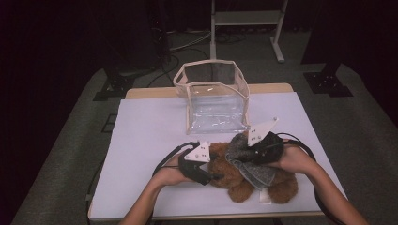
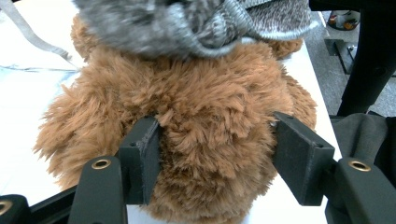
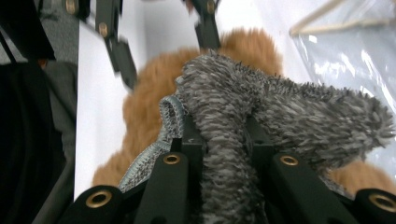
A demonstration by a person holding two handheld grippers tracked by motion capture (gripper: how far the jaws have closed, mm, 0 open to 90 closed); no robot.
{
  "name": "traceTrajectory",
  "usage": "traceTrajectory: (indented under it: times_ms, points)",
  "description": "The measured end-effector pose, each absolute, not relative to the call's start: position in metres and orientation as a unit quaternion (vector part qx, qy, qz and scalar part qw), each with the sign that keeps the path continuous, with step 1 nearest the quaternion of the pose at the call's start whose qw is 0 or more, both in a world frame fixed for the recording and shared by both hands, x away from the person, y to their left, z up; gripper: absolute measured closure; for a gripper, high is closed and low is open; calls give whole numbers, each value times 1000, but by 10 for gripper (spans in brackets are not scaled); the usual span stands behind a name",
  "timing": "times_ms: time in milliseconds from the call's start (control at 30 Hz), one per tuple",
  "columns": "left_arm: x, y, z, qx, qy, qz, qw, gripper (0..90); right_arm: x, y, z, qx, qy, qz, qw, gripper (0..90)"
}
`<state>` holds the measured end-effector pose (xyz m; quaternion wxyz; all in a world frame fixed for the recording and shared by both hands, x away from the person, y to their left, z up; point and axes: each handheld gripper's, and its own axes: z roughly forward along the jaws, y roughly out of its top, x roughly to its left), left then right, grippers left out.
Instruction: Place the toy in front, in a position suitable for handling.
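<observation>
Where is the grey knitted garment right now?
In the high view, the grey knitted garment lies over the brown teddy bear at the table's near right, clamped by the right gripper.

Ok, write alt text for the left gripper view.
The left gripper has its two black jaws pressed into the sides of a fluffy brown teddy bear lying on a white table. A grey knitted garment drapes over the bear's far side.

A clear plastic bag [image 1: 213,96] with beige trim stands upright and open-topped on the table [image 1: 141,140], at the middle of its far edge. The table's top is covered with a white sheet, and a strip of bare wood shows along its far edge on either side of the bag. On the grey floor beyond the bag stands a white metal frame [image 1: 246,28], with dark cables [image 1: 173,51] trailing to its left.
</observation>
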<state>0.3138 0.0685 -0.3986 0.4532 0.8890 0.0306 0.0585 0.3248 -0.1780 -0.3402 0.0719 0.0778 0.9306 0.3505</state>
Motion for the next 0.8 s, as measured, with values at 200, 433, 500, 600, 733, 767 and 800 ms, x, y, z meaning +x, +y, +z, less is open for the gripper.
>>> traceTrajectory:
  times_ms: [200,433,500,600,733,767,800]
  points:
    - [314,73,-397,888,31,63,454,374,329,-173,-341,76,928,358,66,745]
    - [315,74,-393,881,42,61,468,384,318,-186,-349,80,935,340,55,748]
    - [312,68,-397,887,37,59,457,376,319,-182,-344,76,938,333,64,748]
    - [311,67,-396,889,32,55,453,374,324,-174,-338,74,934,344,67,748]
    - [309,68,-397,892,25,50,448,375,331,-161,-338,69,931,352,63,747]
    - [309,69,-398,892,24,48,449,376,332,-162,-339,71,932,351,59,747]
    - [309,69,-398,892,22,46,449,377,333,-163,-339,72,932,350,58,747]
